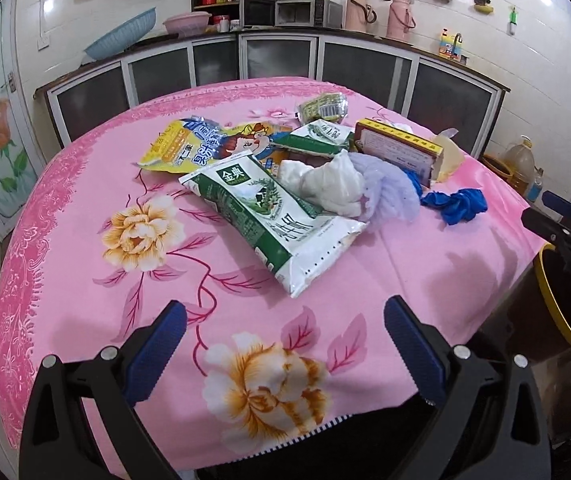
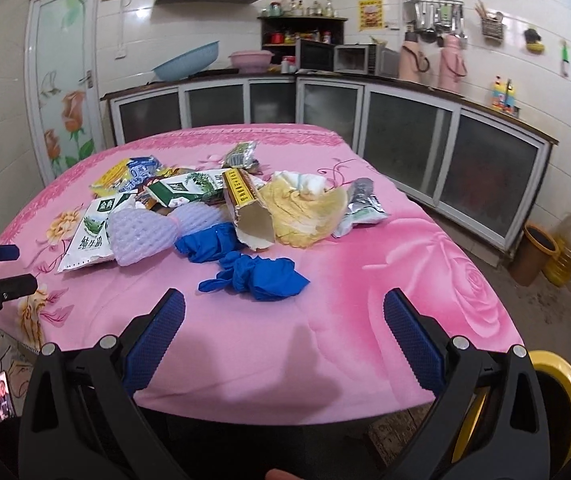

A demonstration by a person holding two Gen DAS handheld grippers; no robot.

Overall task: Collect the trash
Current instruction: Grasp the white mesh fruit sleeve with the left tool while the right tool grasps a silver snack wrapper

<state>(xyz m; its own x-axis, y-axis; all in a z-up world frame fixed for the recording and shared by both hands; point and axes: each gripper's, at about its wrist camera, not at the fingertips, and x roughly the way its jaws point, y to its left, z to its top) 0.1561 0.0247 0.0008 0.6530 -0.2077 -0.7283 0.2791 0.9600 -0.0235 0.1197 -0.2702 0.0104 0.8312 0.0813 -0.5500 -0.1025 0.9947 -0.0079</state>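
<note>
1. Table (image 1: 85,216) under a pink flowered cloth, bearing all the trash in one heap toward its far middle.
2. Yellow bin (image 2: 561,392) on the floor at the table's near right corner, only its rim showing beside my right gripper.
3. Milk bag (image 1: 273,224), green and white, lying flat at the near edge of the heap; a second one sits behind it.
4. Yellow snack bag (image 1: 177,144), flattened, at the heap's far left.
5. Cardboard box (image 2: 249,212), long, torn open at the near end, resting on the pile's centre.
6. Foam net (image 2: 141,236), pale purple, just beside the milk bag and touching it.
7. Blue gloves (image 2: 261,276), crumpled, nearest to my right gripper, apart from the box.
8. Silver foil pouch (image 2: 361,204), at the heap's right edge.
9. My left gripper (image 1: 285,344), fingers spread wide, holding nothing, above the near cloth.
10. My right gripper (image 2: 285,336), likewise spread and empty, short of the gloves.
</note>
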